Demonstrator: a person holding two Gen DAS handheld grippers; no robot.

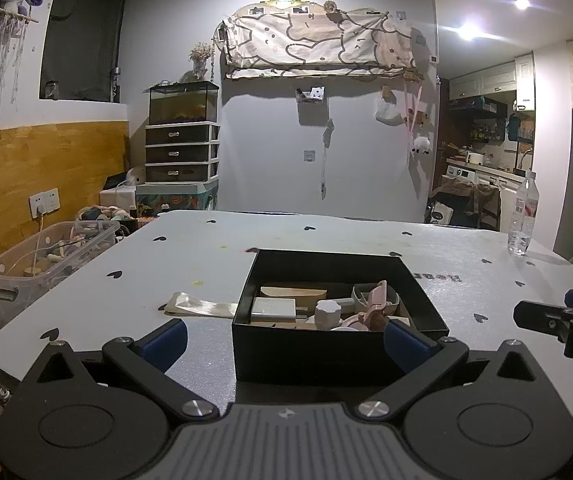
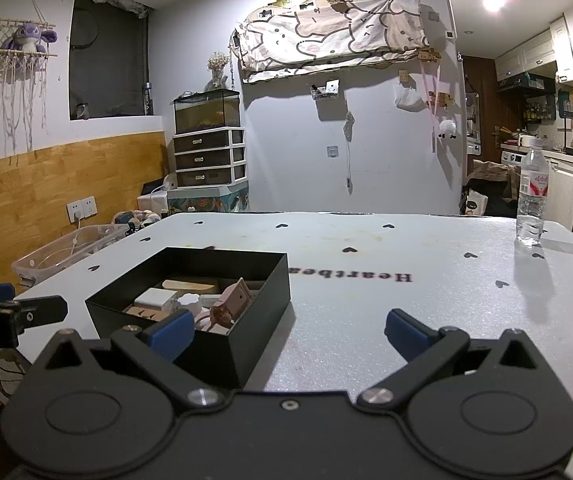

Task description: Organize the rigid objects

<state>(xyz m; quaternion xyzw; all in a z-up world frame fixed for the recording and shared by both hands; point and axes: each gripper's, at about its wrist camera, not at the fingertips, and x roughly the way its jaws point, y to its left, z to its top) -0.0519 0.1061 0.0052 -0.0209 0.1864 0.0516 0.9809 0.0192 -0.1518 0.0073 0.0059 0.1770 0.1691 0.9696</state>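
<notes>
Left wrist view: both the left gripper [image 1: 284, 338] and right gripper [image 2: 289, 330] gape, empty. Reach left for the flat strip [image 1: 202, 305] beside the box [image 1: 326, 354]; pinch its edge squarely.

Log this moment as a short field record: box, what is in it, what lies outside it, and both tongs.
container: black box, open top, on the white table
contents: white block, tan wooden piece, white knob-like piece, pink piece, loosely piled
outside box: pale flat strip on the table, left of the box; water bottle upright at the far right
left tongs: open, empty, straddling the box's near wall
right tongs: open, empty, right of the box
</notes>
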